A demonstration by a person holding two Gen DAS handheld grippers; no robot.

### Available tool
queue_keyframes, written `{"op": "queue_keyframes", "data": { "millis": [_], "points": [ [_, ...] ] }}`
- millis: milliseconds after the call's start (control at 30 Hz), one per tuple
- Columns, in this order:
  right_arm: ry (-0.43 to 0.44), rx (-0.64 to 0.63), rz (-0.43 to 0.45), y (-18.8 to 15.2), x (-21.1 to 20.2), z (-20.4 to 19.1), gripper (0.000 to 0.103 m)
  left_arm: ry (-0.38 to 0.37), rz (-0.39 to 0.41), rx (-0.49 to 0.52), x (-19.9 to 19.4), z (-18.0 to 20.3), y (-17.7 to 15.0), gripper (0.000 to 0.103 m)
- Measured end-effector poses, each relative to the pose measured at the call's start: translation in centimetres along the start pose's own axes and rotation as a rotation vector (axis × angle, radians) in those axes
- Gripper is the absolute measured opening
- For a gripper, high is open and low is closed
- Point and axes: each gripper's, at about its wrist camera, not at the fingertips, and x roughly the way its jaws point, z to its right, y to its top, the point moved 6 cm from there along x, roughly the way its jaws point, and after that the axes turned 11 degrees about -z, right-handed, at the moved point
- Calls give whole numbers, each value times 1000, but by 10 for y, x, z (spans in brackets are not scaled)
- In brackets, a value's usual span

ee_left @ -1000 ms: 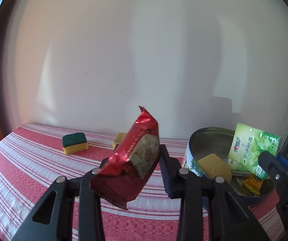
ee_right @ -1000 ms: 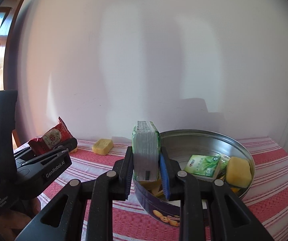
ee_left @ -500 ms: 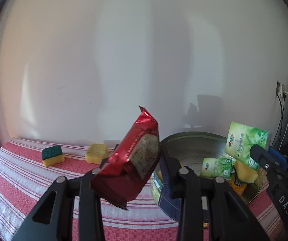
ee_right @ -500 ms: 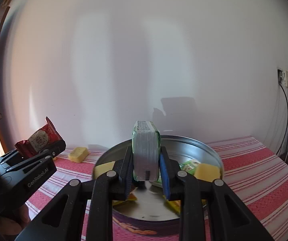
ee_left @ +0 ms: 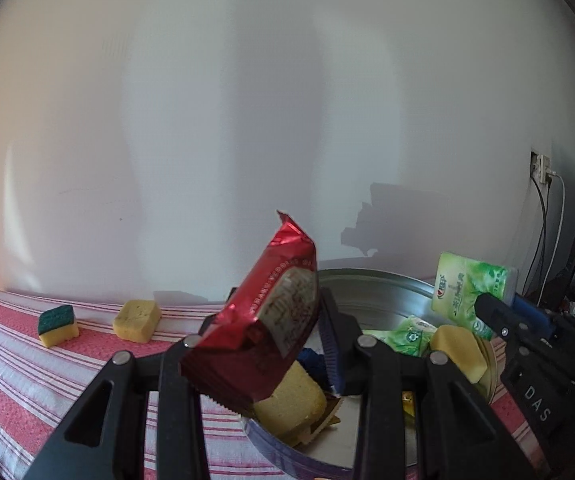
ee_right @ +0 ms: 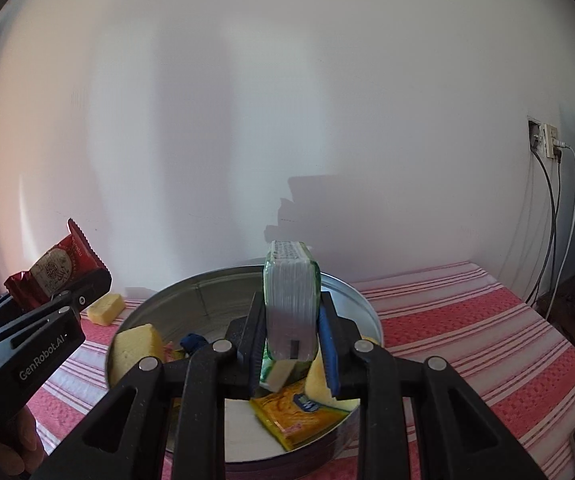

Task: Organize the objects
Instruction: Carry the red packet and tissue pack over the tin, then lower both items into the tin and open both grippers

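Currently we pinch a red snack packet (ee_left: 263, 328) in the left hand-held gripper (ee_left: 265, 334) and a green tissue pack (ee_right: 291, 304) in the right hand-held gripper (ee_right: 291, 334) above the crowded tin (ee_right: 351, 300), where simultaneous release risks collision or spillover.

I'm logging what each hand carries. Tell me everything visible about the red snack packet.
The red snack packet is shiny foil with crimped, serrated ends and a pale printed label. It is sealed, looks full, and is tilted with one end up. The left gripper pinches its lower part, above the round tin.
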Motion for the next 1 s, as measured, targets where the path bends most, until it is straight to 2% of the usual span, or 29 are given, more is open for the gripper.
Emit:
{"op": "queue_keyframes", "data": {
  "millis": [133, 167, 300, 533, 667, 767, 1000],
  "points": [
    [-15, -3, -4, -2, 4, -4, 27, -18, -11, 2, 11, 10, 1, 35],
    [-19, -4, -6, -3, 7, -5, 27, -18, -17, -2, 21, -1, 5, 35],
    [-44, -11, -17, -1, 20, -2, 27, -21, -32, -1, 36, -2, 3, 35],
    [-56, -21, -31, -9, 18, -6, 27, -28, -51, 4, 52, -1, 4, 35],
    [-63, -30, -46, -10, 31, -9, 27, -30, -60, 16, 59, -1, 4, 35],
    [-64, -26, -54, -13, 29, -5, 27, -31, -71, 23, 57, 17, 2, 35],
    [-61, -13, -86, -19, 38, 2, 27, -23, -118, 19, 74, 18, -6, 35]
  ]
}}
